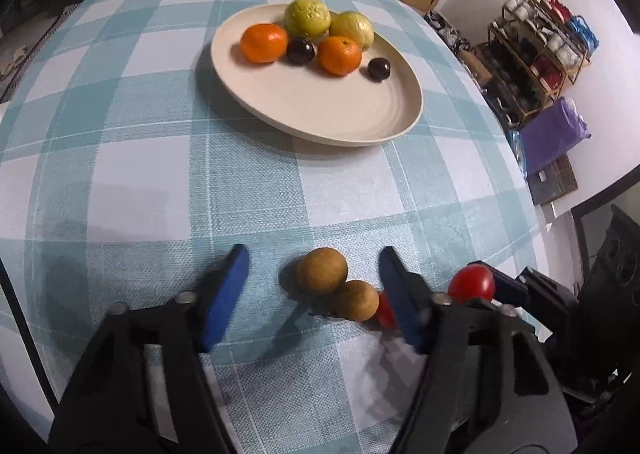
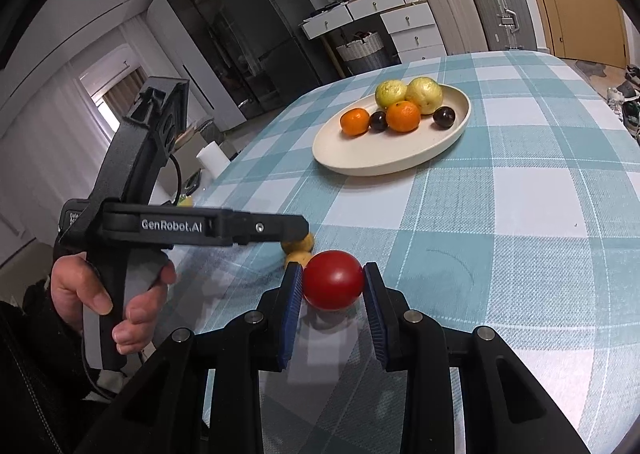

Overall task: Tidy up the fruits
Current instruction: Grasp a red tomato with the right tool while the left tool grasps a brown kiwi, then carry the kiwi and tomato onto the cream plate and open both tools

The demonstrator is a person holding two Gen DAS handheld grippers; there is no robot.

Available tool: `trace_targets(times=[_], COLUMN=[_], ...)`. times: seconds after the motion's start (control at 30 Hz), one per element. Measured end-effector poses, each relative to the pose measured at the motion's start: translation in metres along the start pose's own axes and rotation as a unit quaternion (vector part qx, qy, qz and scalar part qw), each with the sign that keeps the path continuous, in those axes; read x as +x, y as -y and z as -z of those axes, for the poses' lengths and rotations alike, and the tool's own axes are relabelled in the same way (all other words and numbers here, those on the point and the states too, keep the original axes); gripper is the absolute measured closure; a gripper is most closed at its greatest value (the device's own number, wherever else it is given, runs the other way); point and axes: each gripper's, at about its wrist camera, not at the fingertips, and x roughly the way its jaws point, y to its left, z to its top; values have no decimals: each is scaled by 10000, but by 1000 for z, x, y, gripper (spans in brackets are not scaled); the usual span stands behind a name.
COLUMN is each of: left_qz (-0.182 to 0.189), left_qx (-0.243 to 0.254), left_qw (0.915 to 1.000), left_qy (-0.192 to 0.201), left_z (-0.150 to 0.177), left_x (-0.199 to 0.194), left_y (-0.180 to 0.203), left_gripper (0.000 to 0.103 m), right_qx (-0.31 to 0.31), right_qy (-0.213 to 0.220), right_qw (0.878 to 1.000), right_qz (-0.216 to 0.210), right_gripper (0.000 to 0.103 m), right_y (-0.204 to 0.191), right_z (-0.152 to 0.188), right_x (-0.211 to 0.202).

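My right gripper (image 2: 333, 280) was clamped on a red tomato (image 2: 333, 280), held just above the checked tablecloth (image 2: 500, 214). My left gripper (image 1: 314, 274) stood partly open around two brown fruits (image 1: 322, 271), its pads touching neither. A second tomato (image 1: 385, 310) peeked from behind its right finger. Farther off, the cream plate (image 1: 320, 110) held oranges, guavas and dark plums.

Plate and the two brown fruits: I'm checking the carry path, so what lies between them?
Nothing: the left wrist view shows only bare checked tablecloth between the plate and brown fruits.
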Motion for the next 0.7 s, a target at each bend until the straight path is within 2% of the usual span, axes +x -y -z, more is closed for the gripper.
trace_targets(times=[0.07,0.13,0.2,0.27,0.53,0.7], left_qz=[146,294,263,150,221,290], left_qx=[-52,-116,-67,13,43,40], left_qw=[9998,9991,9992,9994,9993,9994], left_qy=[-122,-273,-309,-316,-315,-164], left_z=[-2,-4,-5,-5,-3,-6], left_x=[5,11,13,13,13,4], left_y=[0,0,3,5,4,3], left_gripper=[58,65,68,78,78,78], right_qx=[23,36,38,50,118,125], right_qy=[16,36,48,65,92,140], right_qw=[10000,10000,10000,9999,9998,9998], right_qz=[-16,-45,-67,-72,-100,-82], right_gripper=[72,72,72,72,72,72], right_y=[2,4,6,8,15,16], right_z=[-2,-3,-4,-5,-7,-10], right_x=[0,-1,-1,-2,-2,-3])
